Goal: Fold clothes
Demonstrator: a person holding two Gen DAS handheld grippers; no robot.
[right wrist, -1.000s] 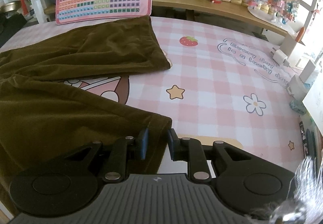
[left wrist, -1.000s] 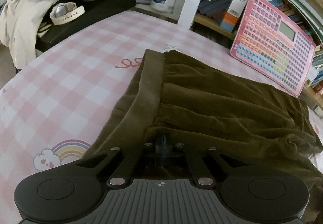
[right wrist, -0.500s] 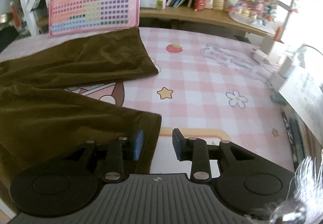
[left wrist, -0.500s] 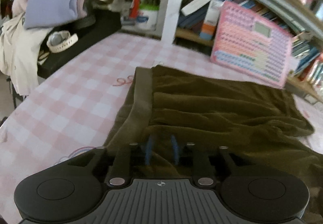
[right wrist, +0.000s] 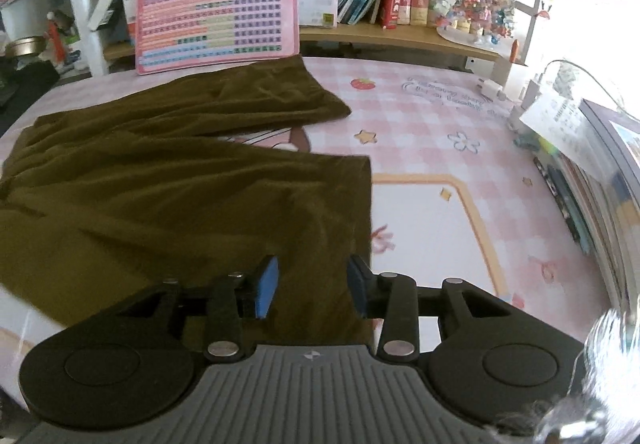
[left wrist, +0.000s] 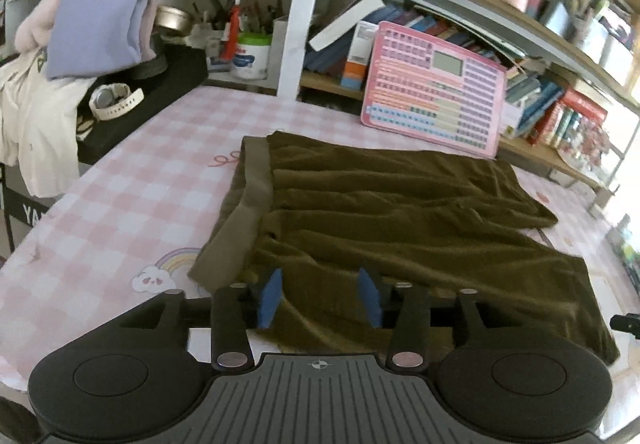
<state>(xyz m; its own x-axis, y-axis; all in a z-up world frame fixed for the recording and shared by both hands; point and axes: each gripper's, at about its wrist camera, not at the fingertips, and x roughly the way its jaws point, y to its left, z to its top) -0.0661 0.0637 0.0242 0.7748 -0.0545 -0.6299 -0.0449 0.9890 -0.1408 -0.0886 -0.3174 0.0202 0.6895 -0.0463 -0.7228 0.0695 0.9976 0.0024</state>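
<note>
Currently: trousers (left wrist: 400, 228) flat along tabletop (left wrist: 120, 180), waistband under left gripper (left wrist: 318, 298), hem under right gripper (right wrist: 312, 286); both fingers spread, empty.

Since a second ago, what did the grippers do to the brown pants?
Both let go. The left hand-held gripper, which was shut on the brown pants, opened and pulled up and back. The right hand-held gripper opened wider and backed off too. The pants stayed spread flat on the pink checked cloth.
</note>
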